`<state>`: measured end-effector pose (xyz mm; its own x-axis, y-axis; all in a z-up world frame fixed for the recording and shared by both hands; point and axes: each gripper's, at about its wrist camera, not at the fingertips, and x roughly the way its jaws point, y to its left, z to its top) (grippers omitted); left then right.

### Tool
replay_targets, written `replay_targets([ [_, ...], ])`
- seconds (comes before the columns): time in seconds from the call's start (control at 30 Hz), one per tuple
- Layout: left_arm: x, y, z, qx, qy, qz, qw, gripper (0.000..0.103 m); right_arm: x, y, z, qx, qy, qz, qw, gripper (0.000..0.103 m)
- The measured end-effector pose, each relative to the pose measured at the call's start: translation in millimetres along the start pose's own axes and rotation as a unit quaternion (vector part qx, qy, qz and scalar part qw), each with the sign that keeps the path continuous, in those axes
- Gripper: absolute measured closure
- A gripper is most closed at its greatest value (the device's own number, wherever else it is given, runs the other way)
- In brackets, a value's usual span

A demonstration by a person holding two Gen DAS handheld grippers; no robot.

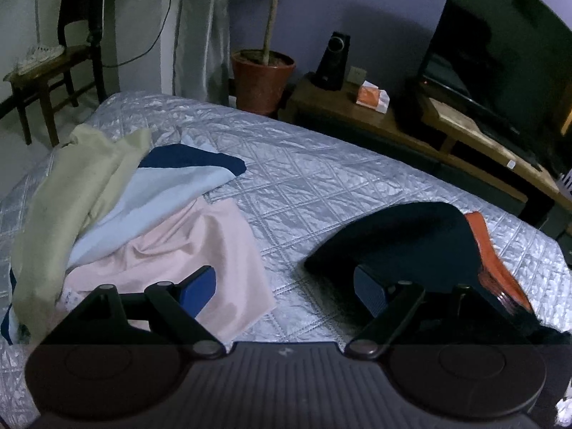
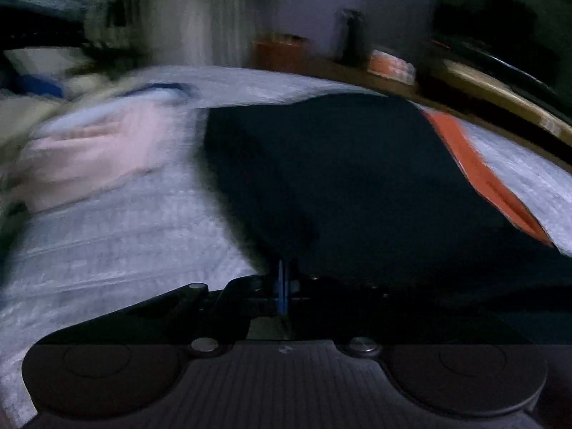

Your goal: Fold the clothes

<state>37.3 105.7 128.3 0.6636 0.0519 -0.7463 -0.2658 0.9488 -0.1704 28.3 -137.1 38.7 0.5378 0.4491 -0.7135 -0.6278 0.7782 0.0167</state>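
Note:
On the quilted silver bedspread lies a dark navy garment with an orange cloth under its right edge. A loose pile sits at the left: an olive piece, a light blue one, a pink one and a navy one. My left gripper is open and holds nothing; one finger is over the pink cloth, the other at the dark garment's near corner. The right wrist view is motion-blurred. My right gripper has its pads together at the near edge of the dark garment, which drapes over its right side.
Beyond the far edge of the bed stand a potted plant, a low wooden bench with a speaker and an orange tissue pack, and a dark TV. A wooden chair stands at far left.

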Motion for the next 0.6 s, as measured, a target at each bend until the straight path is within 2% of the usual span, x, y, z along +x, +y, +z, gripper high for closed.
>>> replay_targets([
  [0.07, -1.3, 0.8, 1.0, -0.003, -0.001, -0.001, 1.0000, 0.021, -18.5, 23.9, -7.2, -0.062, 0.011, 0.061, 0.996, 0.103],
  [0.13, -2.6, 1.2, 1.7, -0.005, -0.002, -0.004, 1.0000, 0.021, -34.2, 22.8, -19.2, -0.041, 0.034, 0.103, 0.993, 0.103],
  [0.17, -3.3, 1.2, 1.7, -0.005, -0.003, -0.004, 1.0000, 0.021, -41.9, 19.2, -25.5, -0.024, 0.042, 0.116, 0.992, 0.099],
  [0.2, -3.7, 1.1, 2.0, -0.005, -0.003, -0.005, 1.0000, 0.021, -51.9, 8.2, -28.3, 0.003, 0.028, 0.106, 0.994, 0.088],
  [0.23, -4.0, 1.0, 1.6, -0.005, -0.003, -0.006, 1.0000, 0.021, -62.0, -2.8, -31.2, 0.030, 0.013, 0.097, 0.995, 0.086],
  [0.3, -4.3, 0.6, 1.0, -0.003, -0.002, -0.007, 1.0000, 0.021, -82.1, -24.8, -36.8, 0.084, -0.016, 0.078, 0.993, 0.073],
  [0.4, -4.3, -0.9, 0.1, -0.001, -0.001, -0.008, 1.0000, 0.021, -111.5, -58.2, -45.0, 0.163, -0.057, 0.047, 0.984, 0.060],
  [0.43, -4.2, -1.7, -0.2, 0.000, 0.000, -0.009, 1.0000, 0.021, -113.7, -74.1, -45.1, 0.176, -0.054, 0.012, 0.983, 0.056],
  [0.5, -3.1, -3.3, -0.8, 0.003, 0.003, -0.010, 0.9999, 0.021, -117.7, -104.9, -45.7, 0.199, -0.045, -0.057, 0.977, 0.026],
  [0.6, -0.8, -5.5, -1.3, 0.007, 0.009, -0.013, 0.9998, 0.021, -113.0, -119.0, -56.5, 0.163, -0.004, -0.124, 0.979, 0.023],
])
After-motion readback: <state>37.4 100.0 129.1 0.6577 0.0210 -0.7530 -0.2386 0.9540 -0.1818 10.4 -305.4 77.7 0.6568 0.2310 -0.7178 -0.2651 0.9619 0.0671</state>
